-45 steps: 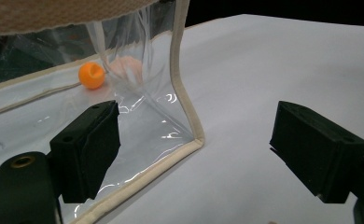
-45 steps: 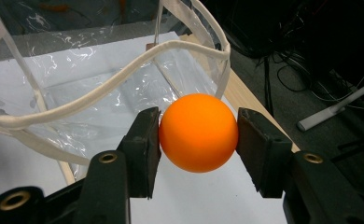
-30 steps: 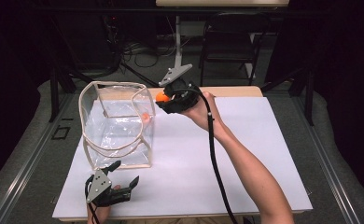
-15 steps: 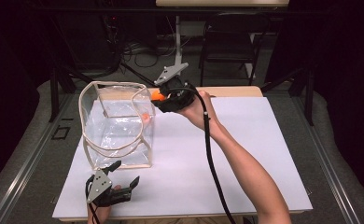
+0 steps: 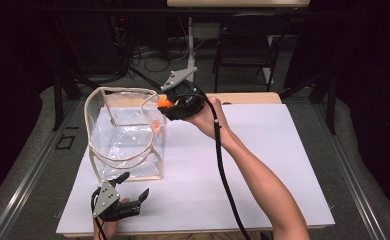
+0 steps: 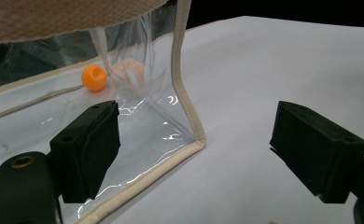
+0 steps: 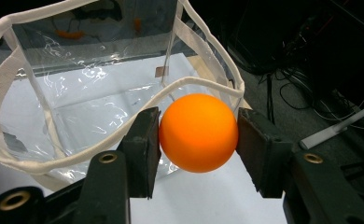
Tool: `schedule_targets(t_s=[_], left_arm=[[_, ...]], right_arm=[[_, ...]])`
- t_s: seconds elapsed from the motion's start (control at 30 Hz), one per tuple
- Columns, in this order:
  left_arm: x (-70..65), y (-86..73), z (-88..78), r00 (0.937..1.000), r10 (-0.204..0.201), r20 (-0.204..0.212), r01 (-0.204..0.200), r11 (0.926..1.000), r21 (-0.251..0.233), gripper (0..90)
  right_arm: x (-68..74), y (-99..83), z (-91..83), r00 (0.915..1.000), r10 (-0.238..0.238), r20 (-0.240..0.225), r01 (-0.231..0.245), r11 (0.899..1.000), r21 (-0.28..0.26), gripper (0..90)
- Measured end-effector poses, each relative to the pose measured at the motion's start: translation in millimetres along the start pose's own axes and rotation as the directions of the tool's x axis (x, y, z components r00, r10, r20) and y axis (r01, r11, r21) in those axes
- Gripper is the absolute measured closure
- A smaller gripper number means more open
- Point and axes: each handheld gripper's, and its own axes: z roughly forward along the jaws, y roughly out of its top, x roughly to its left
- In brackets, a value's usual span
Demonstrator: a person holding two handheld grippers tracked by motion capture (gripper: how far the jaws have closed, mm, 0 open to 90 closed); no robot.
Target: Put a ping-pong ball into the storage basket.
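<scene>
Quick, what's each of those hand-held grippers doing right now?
Left hand-held gripper: open, holding nothing, beside the clear bag.
Right hand-held gripper: closed on an orange ball.

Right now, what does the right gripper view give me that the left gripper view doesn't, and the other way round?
Right gripper view: the right gripper shut on an orange ball, held near the clear bag's open rim, with the bag's inside seen from above.

Left gripper view: the left gripper open, low on the white table, facing the bag's bottom corner, with what looks like the held ball seen through the plastic.

Both: the clear bag with its beige trim, and the white table.
</scene>
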Motion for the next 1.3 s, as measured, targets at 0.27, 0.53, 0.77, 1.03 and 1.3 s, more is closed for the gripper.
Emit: schedule_targets(t_s=[0.27, 0.53, 0.77, 1.03, 1.3], left_arm=[[-1.0, -0.2, 1.9, 1.0, 0.0, 0.005, 0.0, 1.0, 0.003, 15.5], [-0.5, -0.3, 0.6, 1.0, -0.004, 0.003, 0.004, 1.0, -0.004, 15.5], [-0.5, -0.3, 1.6, 1.0, 0.0, 0.006, 0.0, 1.0, 0.0, 15.5], [-0.4, -0.3, 1.4, 1.0, -0.002, 0.007, 0.002, 1.0, -0.001, 15.5], [-1.0, -0.6, 1.5, 0.9999, 0.001, 0.012, -0.001, 1.0, 0.001, 15.5]], right_arm=[[3.2, 3.5, 2.5, 1.0, -0.008, -0.001, 0.008, 1.0, -0.012, 50.6], [6.4, 7.3, 6.3, 1.0, -0.009, 0.0, 0.009, 1.0, -0.03, 50.6], [9.3, 11.1, 10.7, 0.9998, -0.018, -0.003, 0.018, 0.999, -0.029, 50.6], [16.4, 18.3, 17.6, 0.9993, -0.032, -0.018, 0.032, 0.999, -0.035, 50.6], [18.9, 22.0, 21.5, 0.9991, -0.036, -0.023, 0.036, 0.999, -0.041, 50.6]])
